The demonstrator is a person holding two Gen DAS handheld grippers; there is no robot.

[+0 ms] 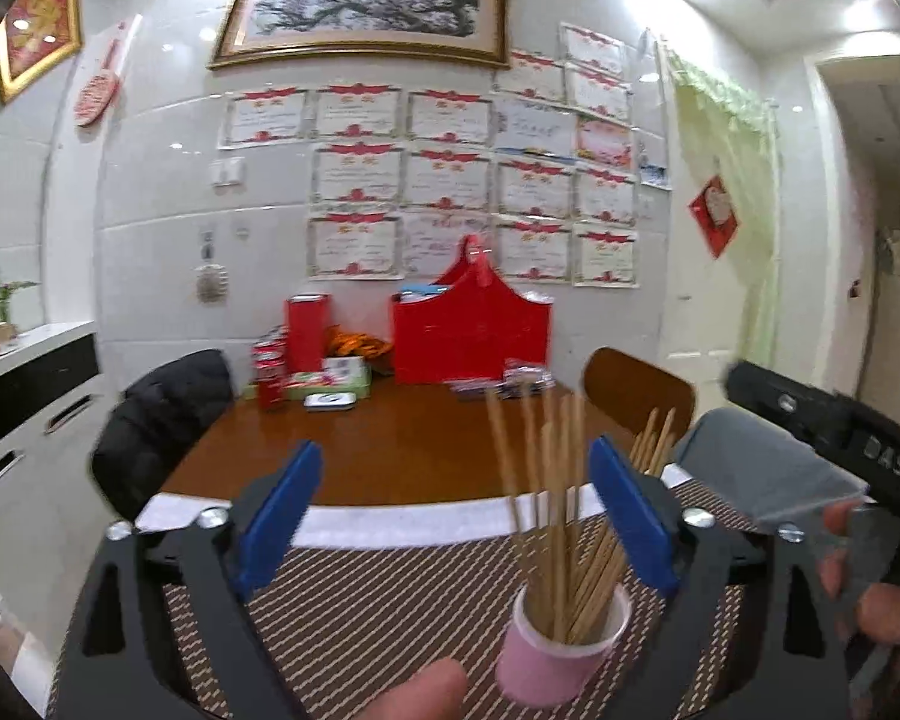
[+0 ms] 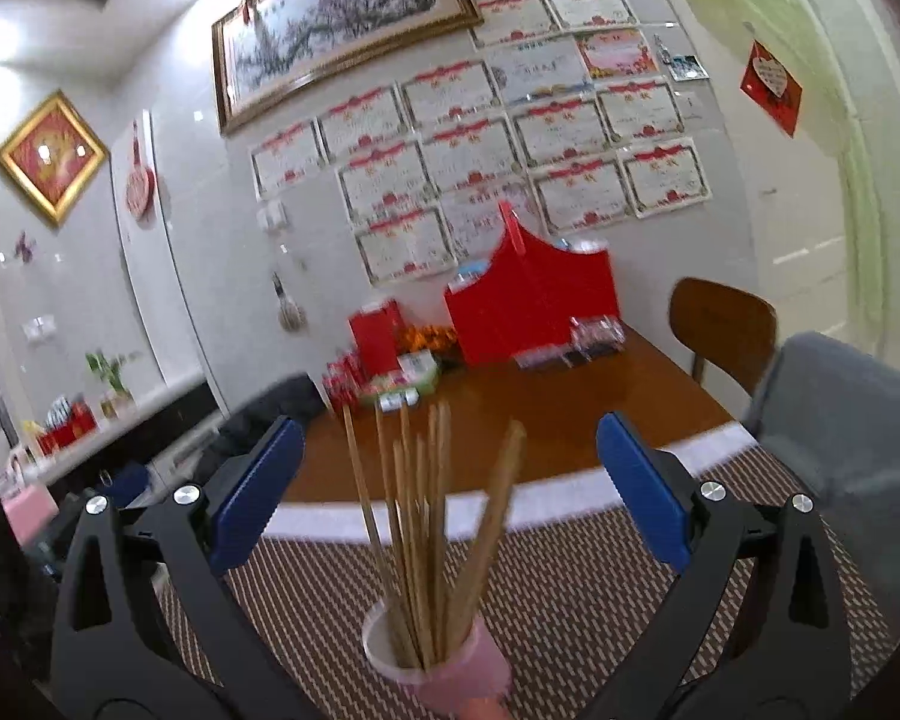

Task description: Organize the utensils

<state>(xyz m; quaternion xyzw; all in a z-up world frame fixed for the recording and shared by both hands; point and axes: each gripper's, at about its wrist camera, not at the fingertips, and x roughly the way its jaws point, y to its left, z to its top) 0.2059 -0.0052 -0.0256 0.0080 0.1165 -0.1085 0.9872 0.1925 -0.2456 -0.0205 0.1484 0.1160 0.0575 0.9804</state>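
A pink cup [image 1: 561, 648] [image 2: 444, 666] holds several wooden chopsticks [image 1: 555, 480] [image 2: 426, 510] standing upright and fanned out. It stands on a brown striped placemat [image 1: 390, 600] [image 2: 570, 588]. My left gripper [image 1: 456, 462] is open, its blue pads wide apart and touching nothing; the cup sits low, nearer its right finger. My right gripper [image 2: 450, 438] is open too, with the chopsticks rising in the gap between its pads without contact. A person's fingertip [image 1: 414, 690] shows at the bottom edge beside the cup.
The brown table [image 1: 390, 438] carries a red box [image 1: 471, 330], red cans [image 1: 270, 372] and packets along the far wall. A dark jacket [image 1: 162, 414] hangs on the left chair, and a wooden chair [image 1: 636, 390] stands on the right. A grey sleeve [image 1: 768, 468] [image 2: 840, 420] fills the right side.
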